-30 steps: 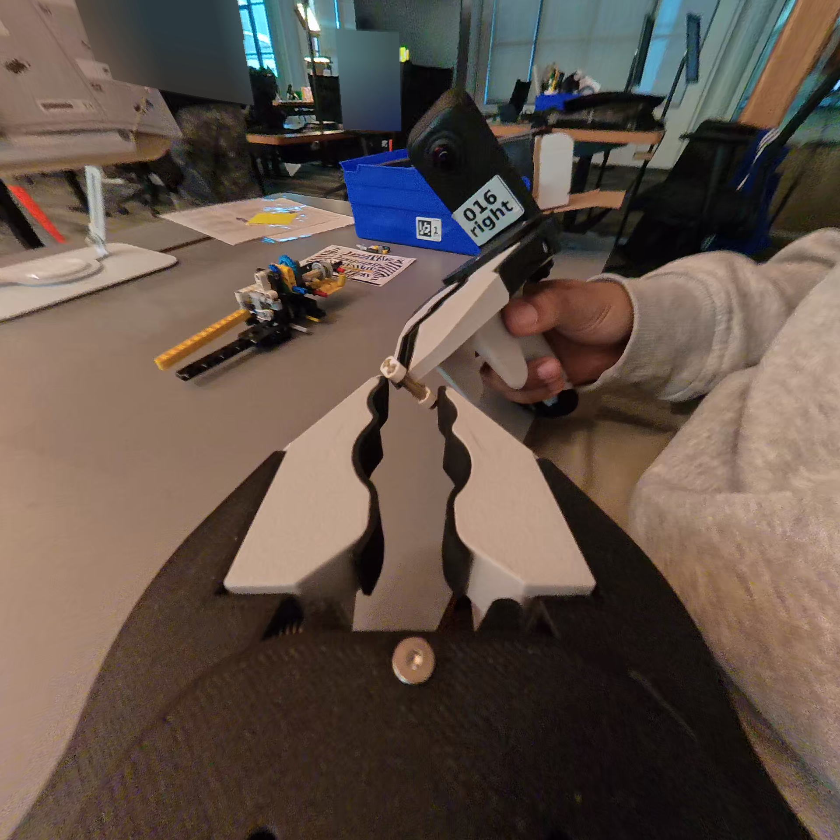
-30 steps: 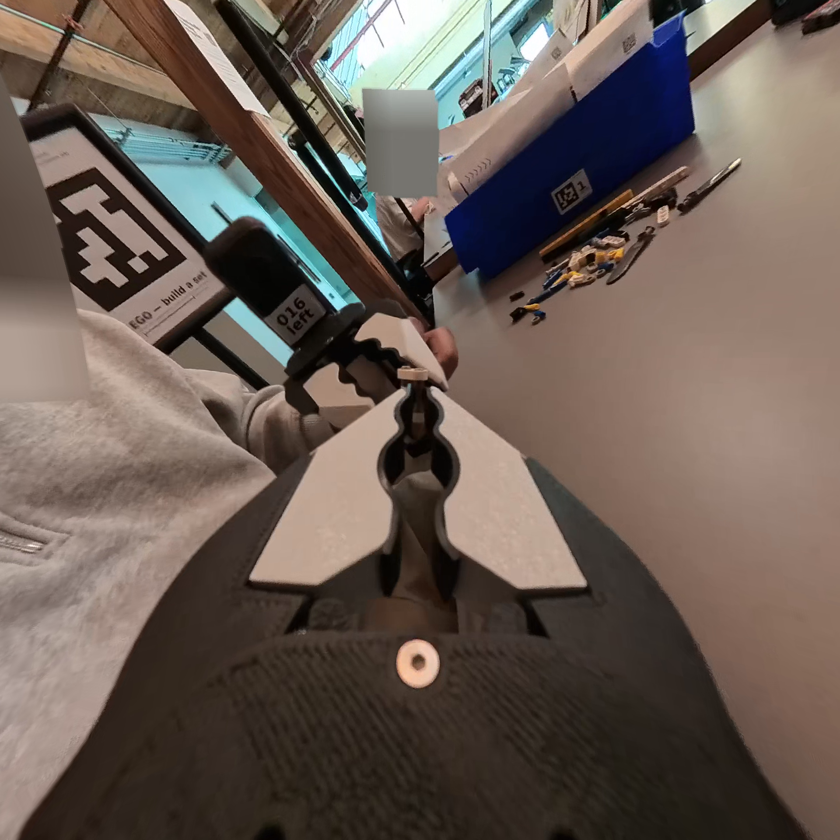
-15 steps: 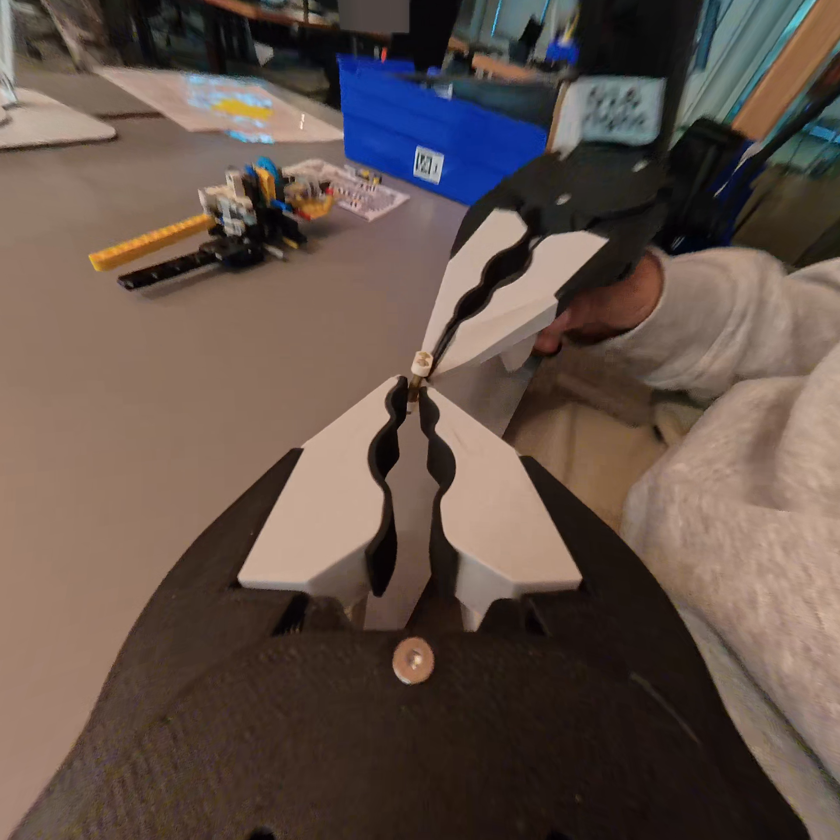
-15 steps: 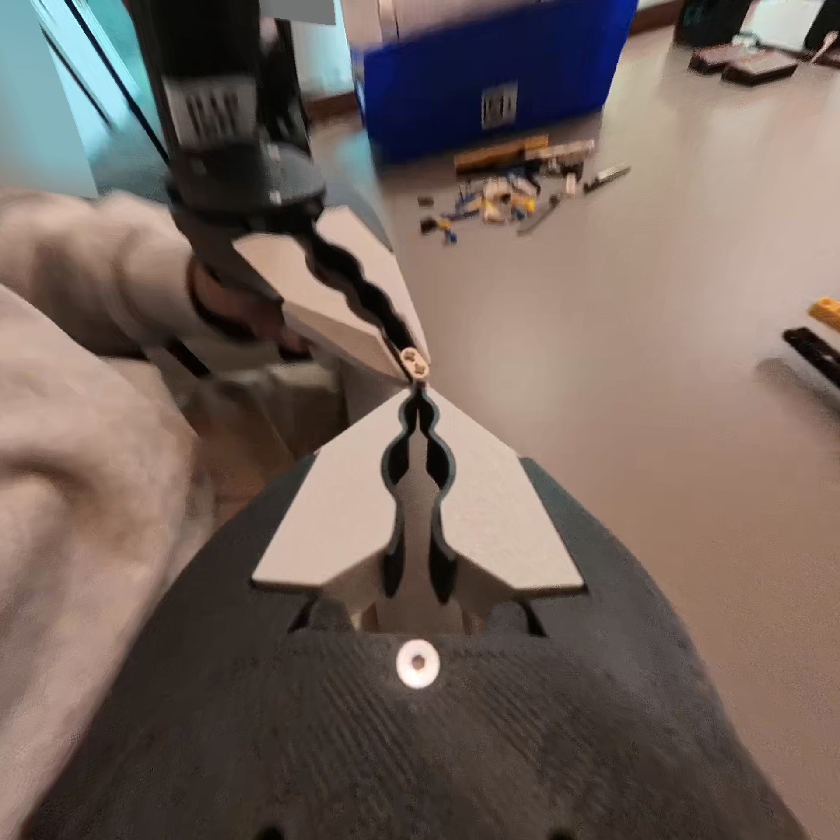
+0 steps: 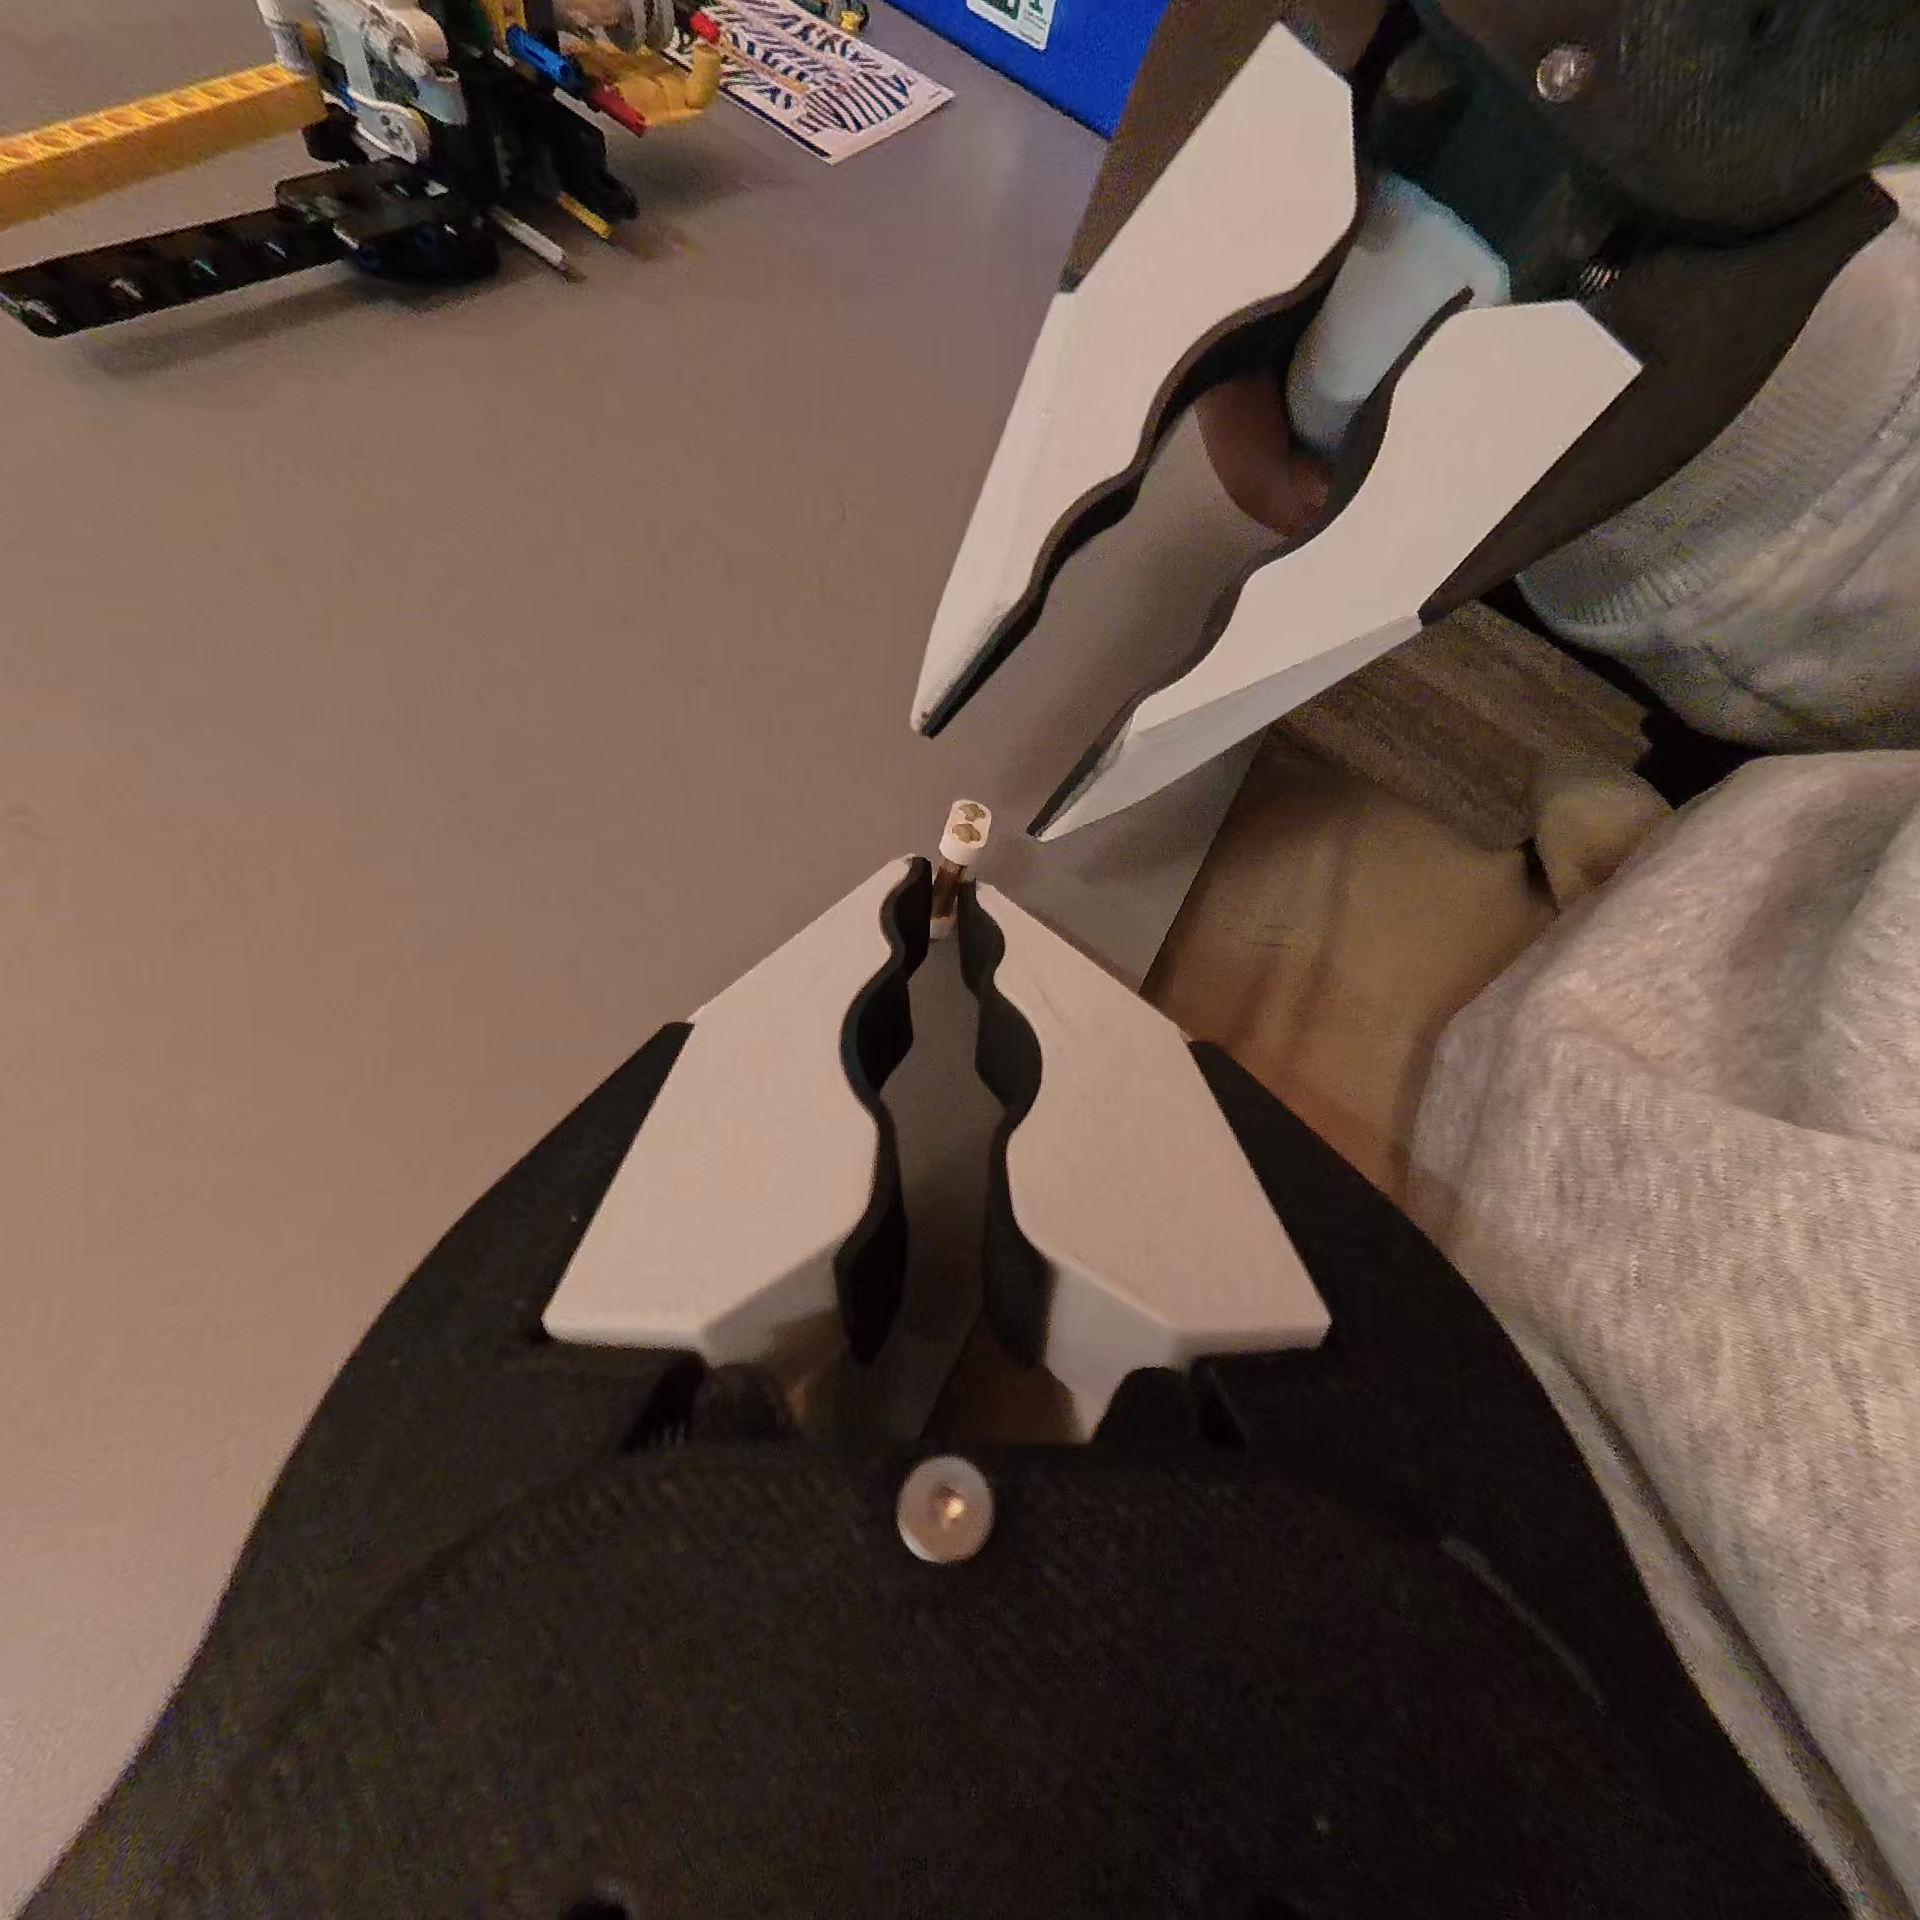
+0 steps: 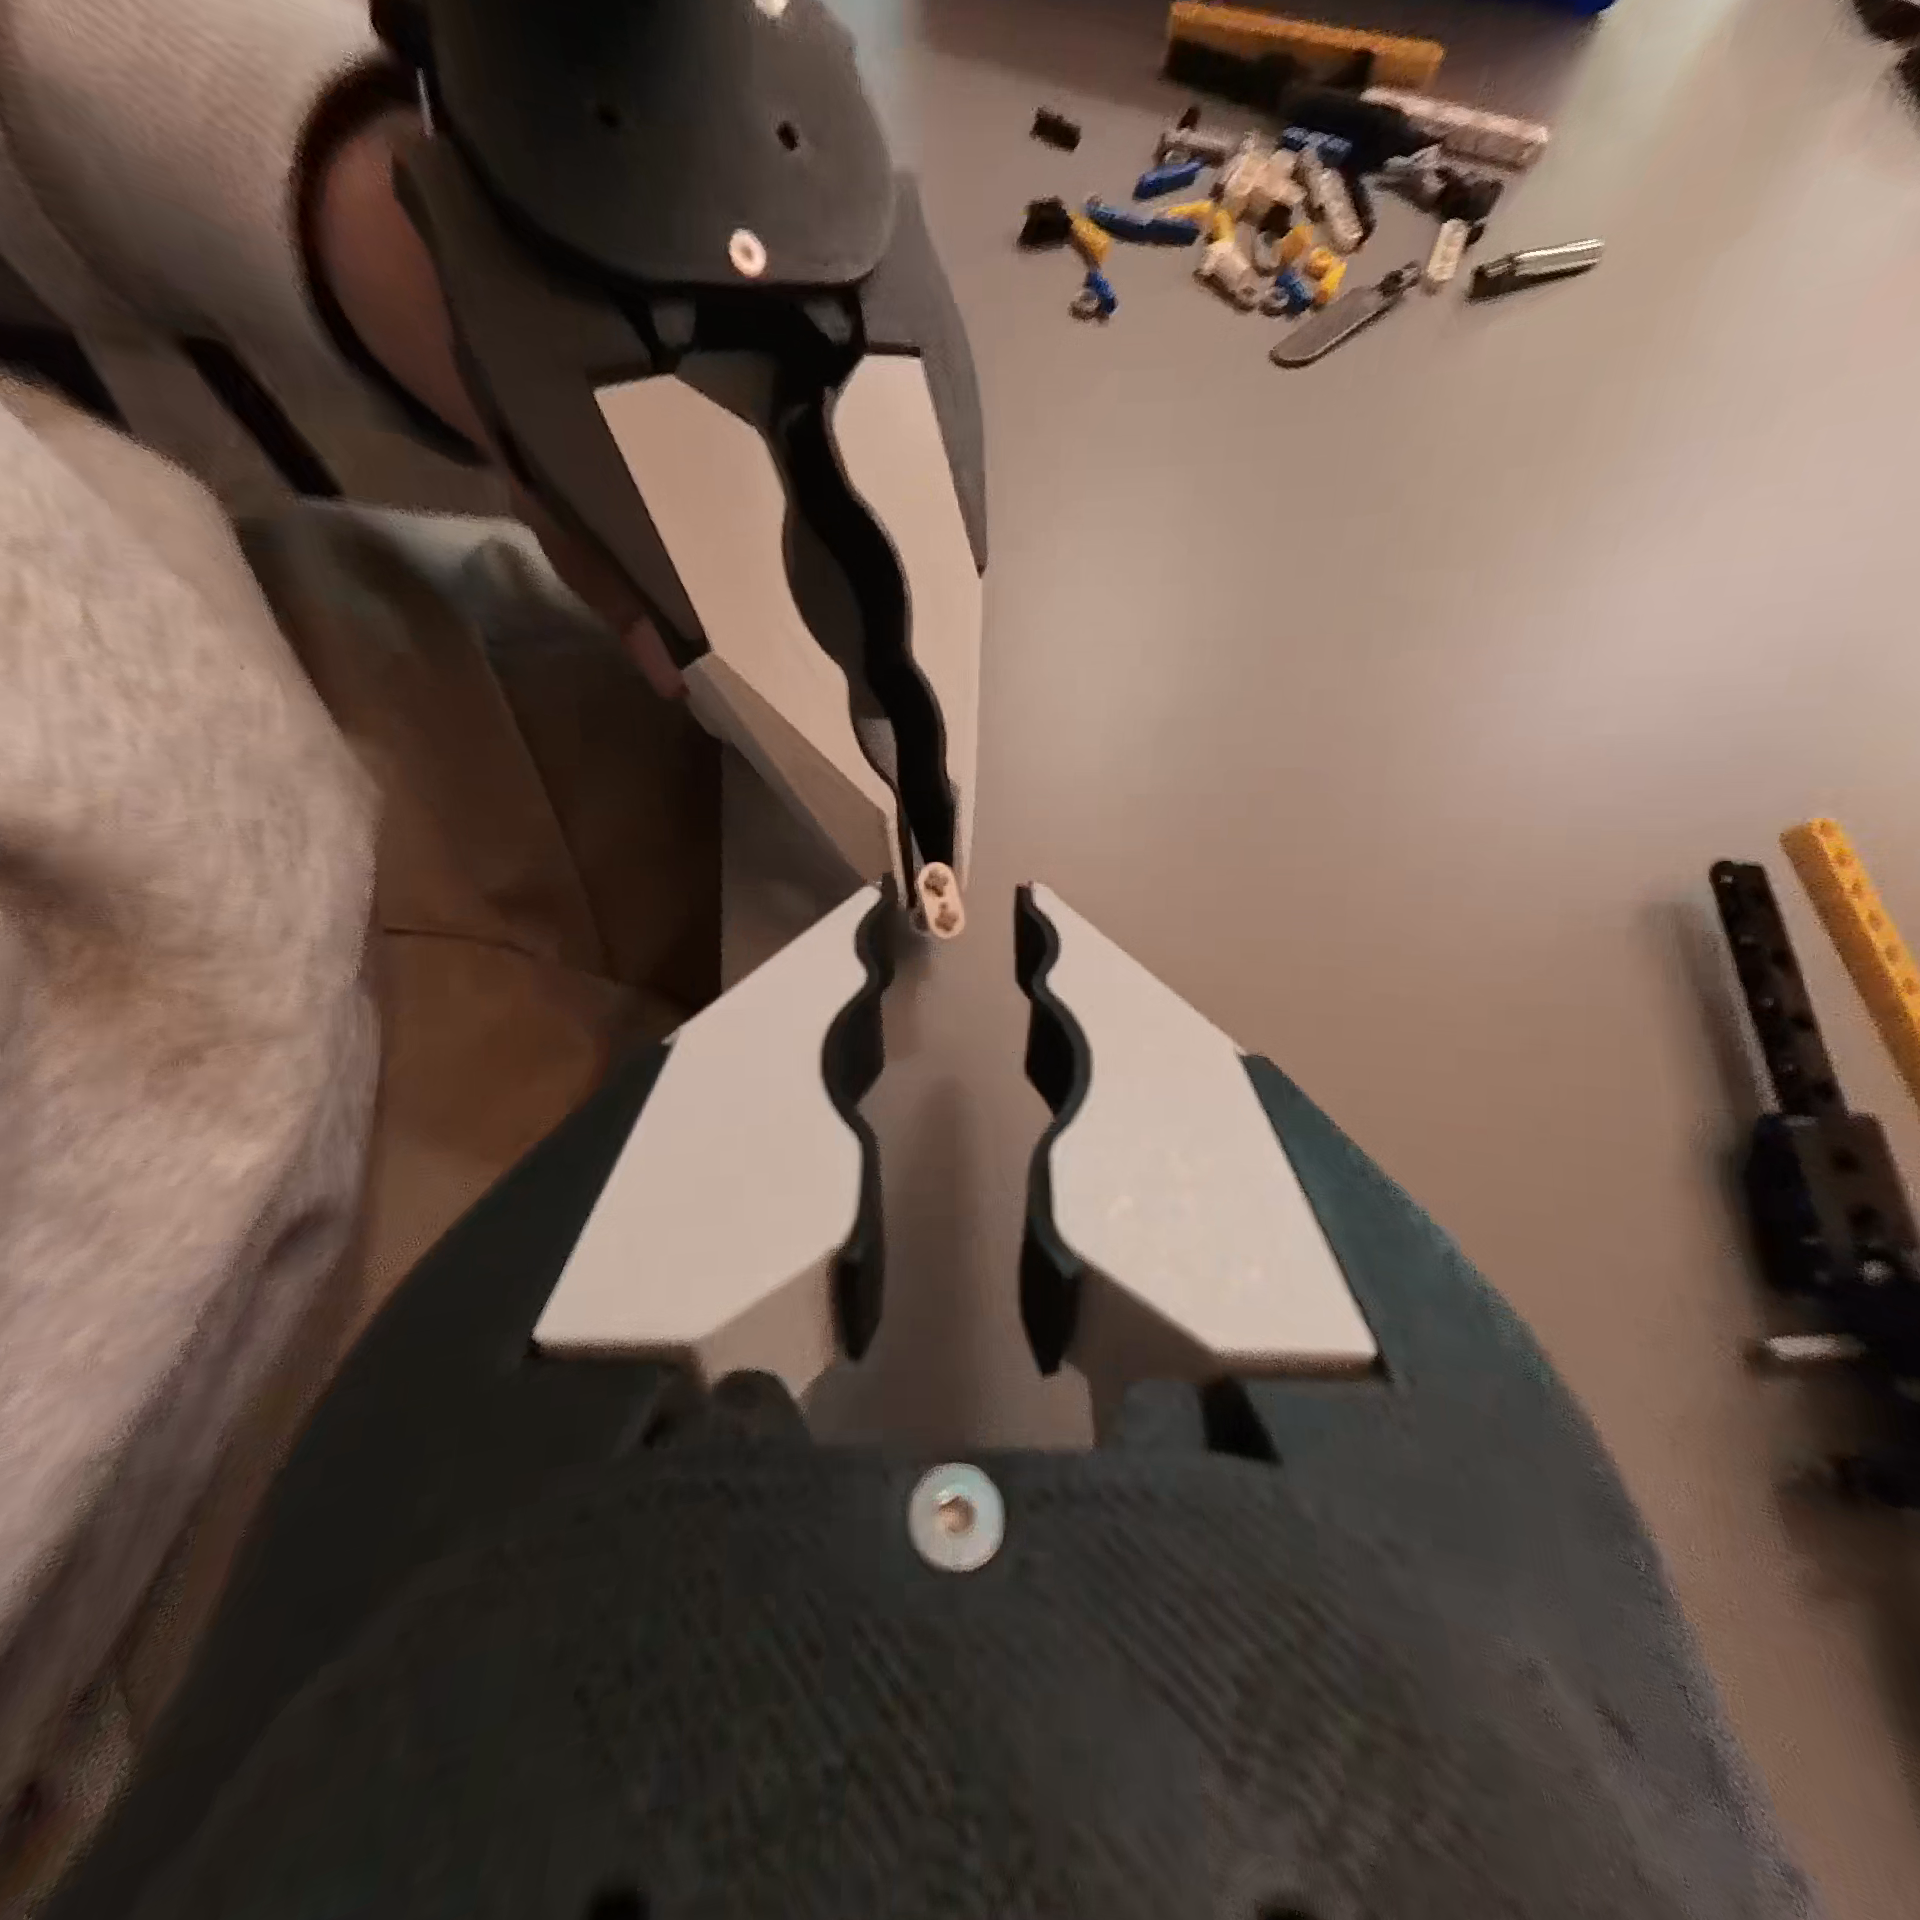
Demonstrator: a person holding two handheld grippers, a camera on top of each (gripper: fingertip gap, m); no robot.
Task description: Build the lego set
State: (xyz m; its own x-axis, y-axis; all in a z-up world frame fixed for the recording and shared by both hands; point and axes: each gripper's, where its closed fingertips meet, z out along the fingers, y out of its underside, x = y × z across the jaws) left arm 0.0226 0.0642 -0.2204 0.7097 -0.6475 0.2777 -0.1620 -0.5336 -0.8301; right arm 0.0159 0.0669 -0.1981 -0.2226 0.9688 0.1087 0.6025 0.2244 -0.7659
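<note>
At frame centre the left tool (image 5: 943, 868) pinches a small white connector (image 5: 964, 831); the right tool (image 6: 954, 902) is spread beside it; the piece seems light, stiff, slippery; best gripped across its flat sides.

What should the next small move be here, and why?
Probably carry the small white piece over to the half-built model on the table. The left gripper is shut on the piece at its tips, while the right gripper stands open and apart from it, so the handover looks finished. The right gripper could then go to the loose parts.
</note>
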